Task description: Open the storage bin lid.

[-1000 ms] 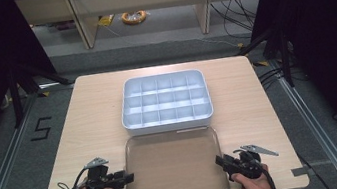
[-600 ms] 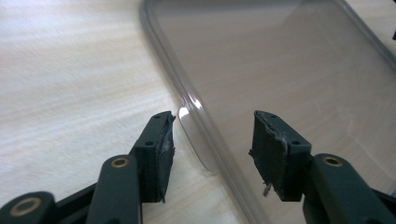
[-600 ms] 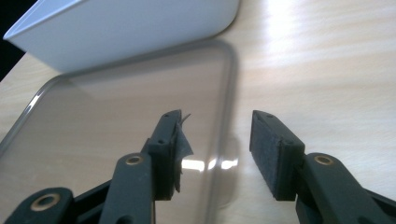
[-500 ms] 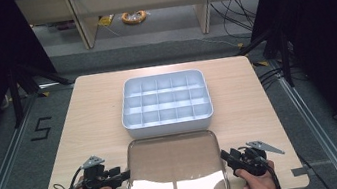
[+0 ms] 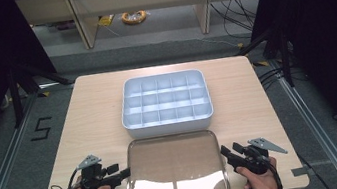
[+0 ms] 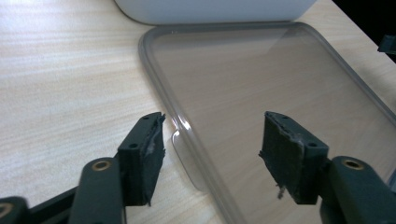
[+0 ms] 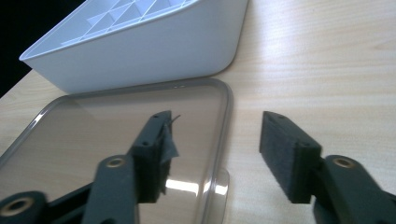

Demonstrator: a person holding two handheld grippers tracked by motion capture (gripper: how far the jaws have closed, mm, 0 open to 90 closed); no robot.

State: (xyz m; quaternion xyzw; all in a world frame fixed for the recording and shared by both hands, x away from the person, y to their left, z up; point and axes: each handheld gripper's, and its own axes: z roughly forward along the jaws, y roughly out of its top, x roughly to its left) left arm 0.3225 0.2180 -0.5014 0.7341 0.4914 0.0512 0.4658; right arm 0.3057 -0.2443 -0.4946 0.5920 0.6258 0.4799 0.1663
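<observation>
High view: clear lid (image 5: 175, 169) flat, long axis left-right, between open-jawed left gripper (image 5: 123, 172) and right gripper (image 5: 226, 152).

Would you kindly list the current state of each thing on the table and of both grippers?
Clear lid: off the box, lying flat on the table.
White divided box: uncovered, compartments empty.
Left gripper: open, jaws just opening, straddling the lid's left rim without pressing it.
Right gripper: open, jaws just opening, straddling the lid's right rim.
</observation>
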